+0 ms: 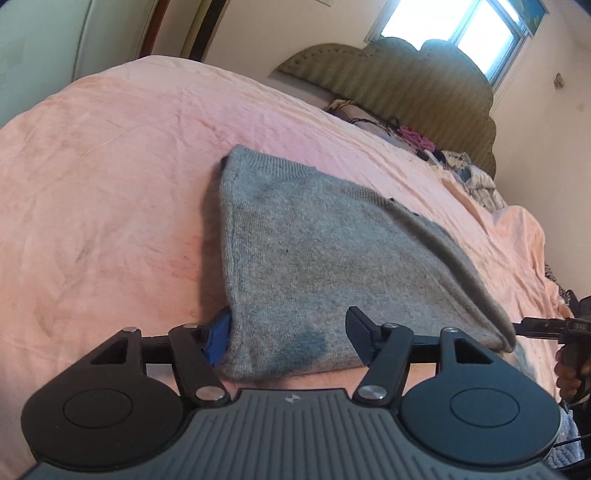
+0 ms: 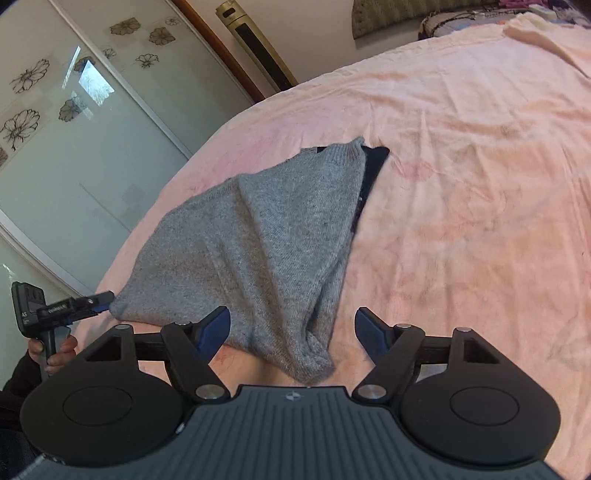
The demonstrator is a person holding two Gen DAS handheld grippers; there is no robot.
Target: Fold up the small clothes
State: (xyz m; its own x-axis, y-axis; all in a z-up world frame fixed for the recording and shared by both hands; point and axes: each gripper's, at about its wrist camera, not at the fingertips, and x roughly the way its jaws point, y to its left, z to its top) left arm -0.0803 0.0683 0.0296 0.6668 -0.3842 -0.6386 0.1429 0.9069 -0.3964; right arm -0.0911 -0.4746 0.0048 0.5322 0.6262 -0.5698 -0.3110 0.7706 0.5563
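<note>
Pink bedsheet [image 1: 110, 192], wrinkled and faintly stained, covers the bed; padded olive headboard [image 1: 406, 74] at 1 o'clock in the left wrist view, bright window [image 1: 461, 33] above it, loose clutter [image 1: 461, 166] heaped at its foot. Right wrist view: frosted sliding door with flower prints [image 2: 55, 110] at 10 o'clock, gold tower unit [image 2: 258, 48] at 12. Grey knit garment [image 1: 332, 266] lies folded on the sheet, mid-bed, ribbed hem toward 12 o'clock, dark layer showing along its far edge in the right wrist view [image 2: 373, 166]. Knit fuzzy, roughly triangular outline, one near corner bunched. Left gripper [image 1: 291, 332]: jaws wide, straddling the garment's near edge, the blue pad at 9 o'clock touching the cloth's side. Right gripper [image 2: 291, 328]: jaws wide, the bunched near corner lying between them, not pinched. Each gripper also appears at the other view's edge, tips at the garment's corner [image 2: 92, 302].
</note>
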